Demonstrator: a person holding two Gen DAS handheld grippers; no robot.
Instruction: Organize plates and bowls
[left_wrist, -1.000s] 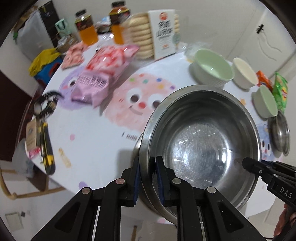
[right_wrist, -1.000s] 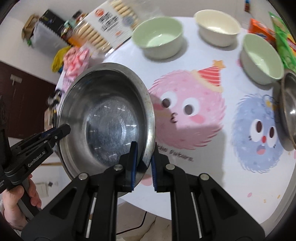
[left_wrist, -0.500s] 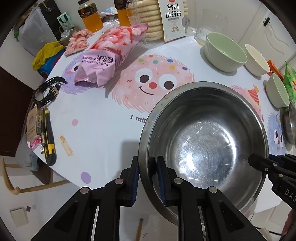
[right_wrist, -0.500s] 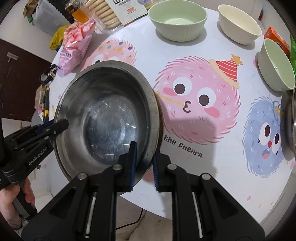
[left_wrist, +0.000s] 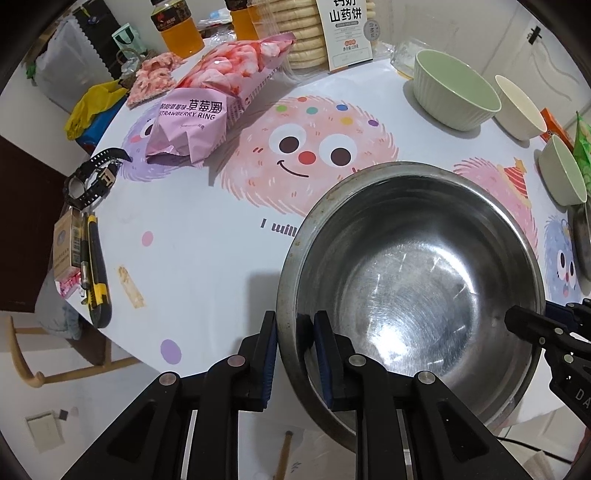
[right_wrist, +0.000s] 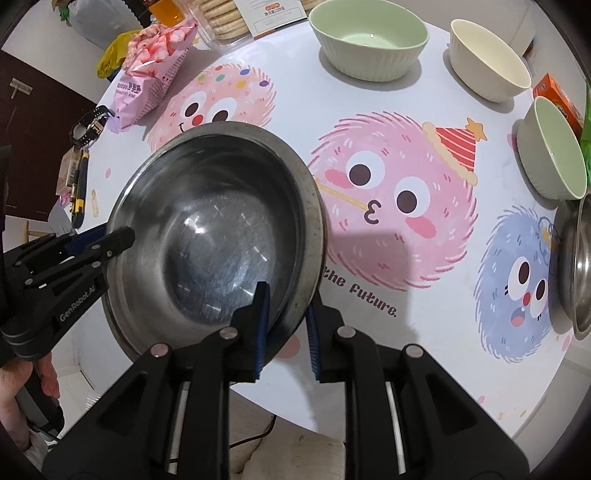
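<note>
A large steel bowl (left_wrist: 406, 288) (right_wrist: 214, 229) hangs low over the near edge of the round table (left_wrist: 192, 266), part of it past the edge. My left gripper (left_wrist: 295, 354) is shut on its near rim, one pad outside and one inside. My right gripper (right_wrist: 286, 328) is shut on the opposite rim the same way. Each gripper shows in the other's view: the right gripper (left_wrist: 517, 317), the left gripper (right_wrist: 122, 236). A big green bowl (right_wrist: 369, 40), a cream bowl (right_wrist: 487, 70) and a small green bowl (right_wrist: 554, 147) stand apart at the far side.
A second steel dish (right_wrist: 580, 266) sits at the table's right edge. A pink snack bag (left_wrist: 207, 110), a biscuit pack (left_wrist: 332, 33) and juice bottles (left_wrist: 177, 29) fill the far left. A watch (left_wrist: 92, 177) and a utility knife (left_wrist: 94, 266) lie at the left edge.
Both grippers have sunk toward the table with the steel bowl between them. The jaws stand slightly wider on the rim than a second ago.
</note>
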